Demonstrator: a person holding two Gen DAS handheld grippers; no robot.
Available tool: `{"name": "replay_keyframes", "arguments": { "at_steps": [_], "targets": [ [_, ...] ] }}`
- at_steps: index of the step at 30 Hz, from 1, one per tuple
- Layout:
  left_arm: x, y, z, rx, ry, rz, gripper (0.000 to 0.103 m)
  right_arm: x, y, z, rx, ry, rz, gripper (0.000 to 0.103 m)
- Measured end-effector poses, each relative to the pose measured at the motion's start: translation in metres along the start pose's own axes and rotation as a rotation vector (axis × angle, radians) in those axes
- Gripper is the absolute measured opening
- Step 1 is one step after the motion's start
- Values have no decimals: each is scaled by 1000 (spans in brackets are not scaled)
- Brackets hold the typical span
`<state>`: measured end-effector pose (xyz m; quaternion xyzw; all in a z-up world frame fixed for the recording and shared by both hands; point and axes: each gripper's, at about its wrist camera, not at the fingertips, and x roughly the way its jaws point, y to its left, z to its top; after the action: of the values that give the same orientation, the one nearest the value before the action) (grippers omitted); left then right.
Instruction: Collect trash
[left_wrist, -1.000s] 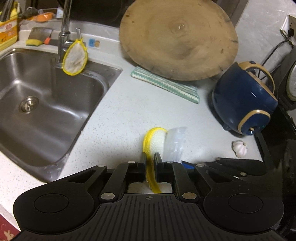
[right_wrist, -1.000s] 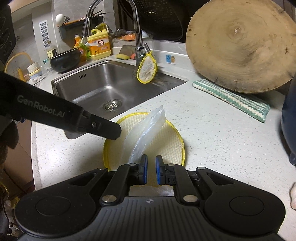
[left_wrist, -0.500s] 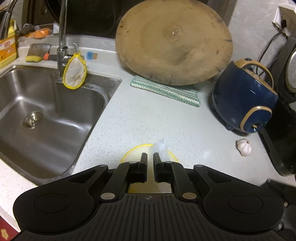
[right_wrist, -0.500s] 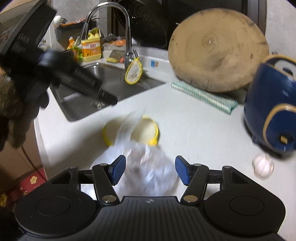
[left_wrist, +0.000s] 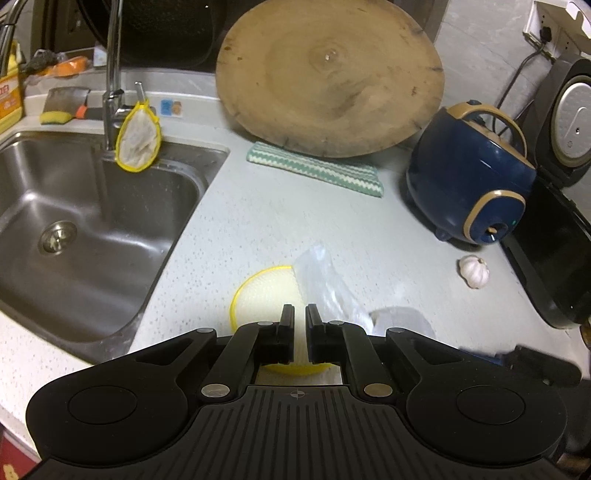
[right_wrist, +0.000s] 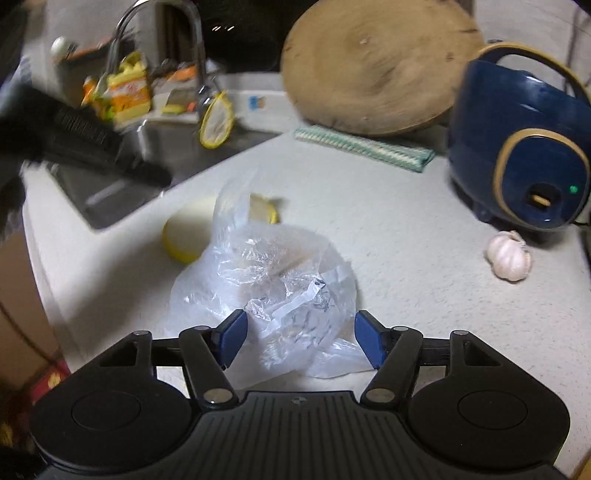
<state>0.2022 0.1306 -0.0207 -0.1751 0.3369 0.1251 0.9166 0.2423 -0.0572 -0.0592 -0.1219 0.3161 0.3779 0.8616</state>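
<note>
While your two tools hang over the pale speckled countertop (left_wrist: 258, 221), the biggest thing ahead of them is the steel sink (left_wrist: 74, 221), sunk into the counter to the left of your left gripper (left_wrist: 300, 317). Straight ahead of both tools, at the far edge, a round wooden board (left_wrist: 328, 77) leans against the wall, with a green-and-white striped cloth (left_wrist: 314, 170) lying at its foot. Ahead and to the right of your right gripper (right_wrist: 299, 336) sits a dark blue appliance with tan trim (right_wrist: 517, 147).

The task's thing, a crumpled clear plastic bag (right_wrist: 273, 280), lies on the counter directly in front of your right gripper, its near end reaching in between the blue pads (right_wrist: 231, 336). Those jaws are opening, standing wide on either side of the bag, and neither pad presses on it. In the left view the bag's tail runs just right of the fingertips.

Your left gripper is closed down to a narrow slit; whether it pinches anything I cannot tell. Right under and beyond its tips lies a round yellow-rimmed mesh pad (left_wrist: 266, 295), partly under the bag. A second, similar one (left_wrist: 138, 136) hangs at the faucet. A garlic bulb (right_wrist: 508, 256) rests well to the right of your right gripper, near the appliance.
</note>
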Motion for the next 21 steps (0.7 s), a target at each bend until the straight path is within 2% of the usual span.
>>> {"name": "replay_keyframes", "arguments": {
  "at_steps": [3,6,11,14,15,16,18,21],
  "targets": [
    [-5,2,-4,-2,-1,-14,10,-3,-7,14,64,-36,28,66],
    [-10,11,-7,-34,-8,-43,10,0,-4,28,74,-53,33,66],
    [-7,50,-7,-236,-52,-97,13,19,16,47,34,-53,44,66],
    [2,64,-4,-296,-56,-93,14,40,25,55,32,-14,67,64],
    [7,67,-3,-297,-46,-92,14,47,27,57,30,-4,72,60],
    [11,69,-2,-293,-32,-94,14,56,30,58,24,13,68,50],
    [22,72,-2,-294,9,-101,15,69,31,58,14,50,52,36],
    [38,78,-2,-335,52,-116,15,76,28,57,18,67,47,31]
  ]
}}
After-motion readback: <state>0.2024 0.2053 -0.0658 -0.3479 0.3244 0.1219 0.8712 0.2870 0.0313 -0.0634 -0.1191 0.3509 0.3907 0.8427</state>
